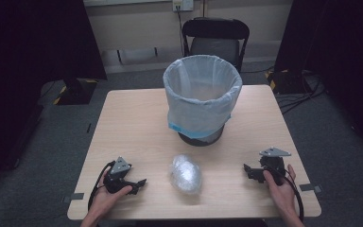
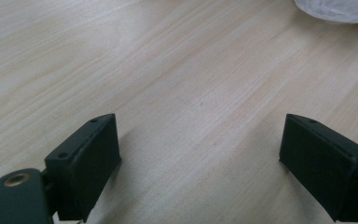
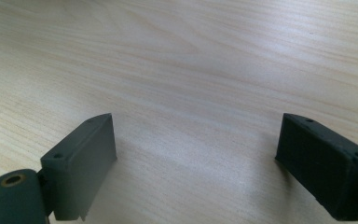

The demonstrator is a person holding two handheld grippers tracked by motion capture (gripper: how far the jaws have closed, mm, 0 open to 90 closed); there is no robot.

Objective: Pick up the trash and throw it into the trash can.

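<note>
From above, the left gripper (image 1: 139, 182) and right gripper (image 1: 247, 169) rest on the wooden table (image 1: 137, 123), flanking a crumpled clear plastic bag (image 1: 186, 174) lying lengthwise toward the lined bin (image 1: 202, 99). Each gripper view shows jaws spread wide, empty; the left gripper view catches the bag's edge (image 2: 338, 9).

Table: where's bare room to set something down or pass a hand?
Free: the strip left of the bin, out to the table edge; the matching strip right of it; the wood between the left tongs and the plastic wad, and between the wad and the right tongs. Crowded: the centre line, where only a narrow gap separates bin and wad.
</note>
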